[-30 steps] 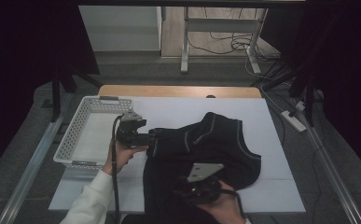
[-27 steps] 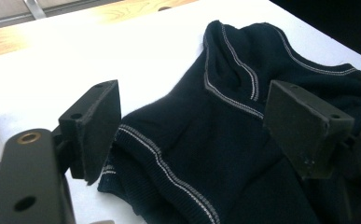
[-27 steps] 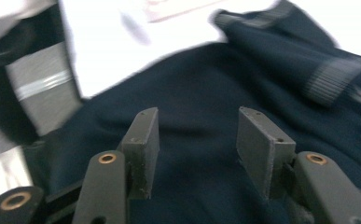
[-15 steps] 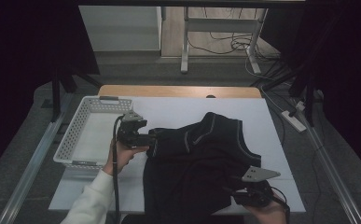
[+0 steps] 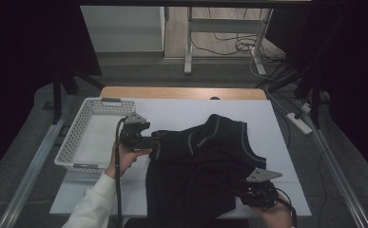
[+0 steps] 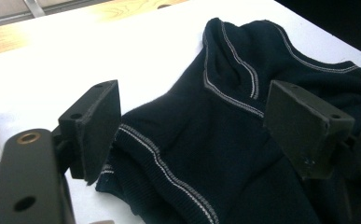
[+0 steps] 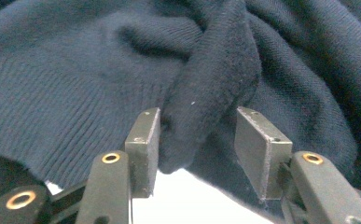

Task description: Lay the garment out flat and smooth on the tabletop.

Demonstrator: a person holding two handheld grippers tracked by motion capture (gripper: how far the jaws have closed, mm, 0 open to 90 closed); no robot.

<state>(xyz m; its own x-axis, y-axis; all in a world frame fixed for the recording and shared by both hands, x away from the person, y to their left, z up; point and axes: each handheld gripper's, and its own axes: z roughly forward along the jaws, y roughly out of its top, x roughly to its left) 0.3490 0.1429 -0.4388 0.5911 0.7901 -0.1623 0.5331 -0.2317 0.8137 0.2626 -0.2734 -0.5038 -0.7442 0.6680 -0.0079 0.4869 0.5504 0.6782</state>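
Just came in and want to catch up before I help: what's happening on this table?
A person is working a dark sweater vest with a gripper in each hand on the white table. The left gripper is open, its jaws either side of the vest's striped edge. The right gripper is at the vest's near right edge, jaws open around a fold of knit, not yet pinched. A white basket sits at the left.

Left tool [image 5: 154, 141]: black body, grey three-cornered plate on top, black cable trailing; white sleeve [image 5: 92, 204] on that arm. Right tool [image 7: 197, 154]: flat black jaws, brass-coloured rivets in the arms.
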